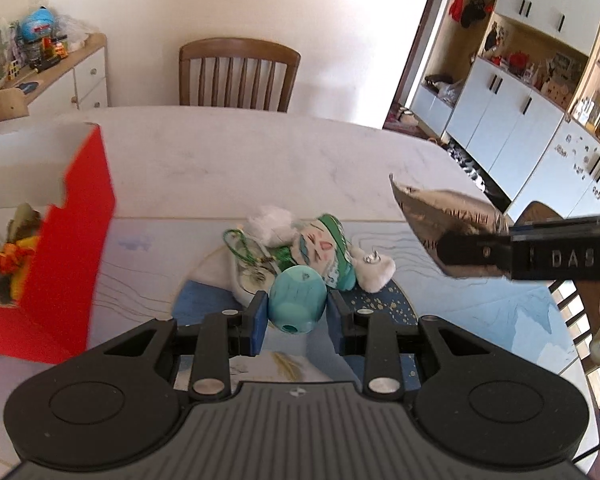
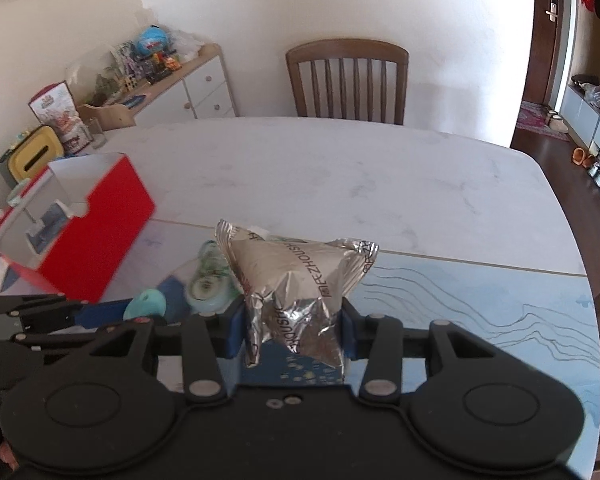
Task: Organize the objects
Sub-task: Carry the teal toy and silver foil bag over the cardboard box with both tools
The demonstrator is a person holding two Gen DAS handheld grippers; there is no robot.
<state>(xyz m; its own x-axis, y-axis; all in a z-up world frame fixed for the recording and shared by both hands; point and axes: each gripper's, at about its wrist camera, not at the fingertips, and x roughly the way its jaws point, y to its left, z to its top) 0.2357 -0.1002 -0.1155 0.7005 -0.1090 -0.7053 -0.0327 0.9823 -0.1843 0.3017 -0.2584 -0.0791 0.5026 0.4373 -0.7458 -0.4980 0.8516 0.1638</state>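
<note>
Left gripper (image 1: 296, 312): clamped on a teal egg-shaped toy (image 1: 297, 304), held above the mat.
Right gripper (image 2: 294, 326): clamped on a silver foil packet (image 2: 296, 280).
Red box (image 1: 66, 248): lay to the left of both, the left gripper nearer it.

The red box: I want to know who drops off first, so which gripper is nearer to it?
Left. The left gripper, shut on the teal toy, is beside the red box; the right gripper, holding the foil packet, is farther off.
</note>
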